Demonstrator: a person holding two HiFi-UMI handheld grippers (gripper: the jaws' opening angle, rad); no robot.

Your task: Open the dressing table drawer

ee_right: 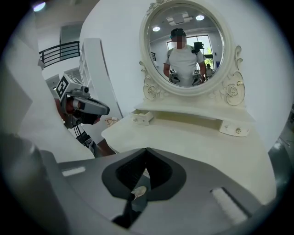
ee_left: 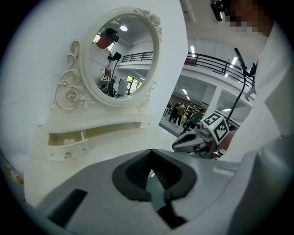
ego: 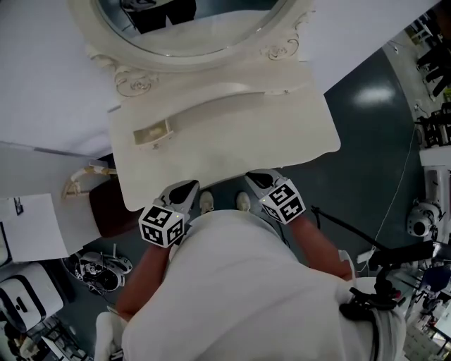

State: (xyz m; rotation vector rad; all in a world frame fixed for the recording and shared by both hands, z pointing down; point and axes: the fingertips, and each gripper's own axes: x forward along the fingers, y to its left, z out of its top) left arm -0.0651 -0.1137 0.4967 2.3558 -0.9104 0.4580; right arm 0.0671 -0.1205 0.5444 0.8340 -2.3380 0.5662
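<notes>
A cream dressing table (ego: 296,134) carries an oval mirror (ego: 190,21) and a low shelf with small drawers. The left small drawer (ego: 152,132) (ee_left: 66,143) (ee_right: 141,117) stands pulled out, with its inside showing. The right small drawer (ee_right: 235,128) sits flush. Both grippers hover at the table's near edge, well short of the drawers. My left gripper (ego: 184,189) (ee_left: 151,175) is shut with nothing in it. My right gripper (ego: 258,178) (ee_right: 147,170) also looks shut and empty. Each gripper shows in the other's view, the right gripper's body (ee_left: 202,136) and the left gripper's body (ee_right: 81,105).
A dark red seat (ego: 106,210) stands under the table's left end. Shoes (ego: 99,268) and white sheets (ego: 32,227) lie on the floor at the left. Cables and equipment (ego: 423,225) crowd the right side. The person's feet (ego: 206,202) stand at the table's front edge.
</notes>
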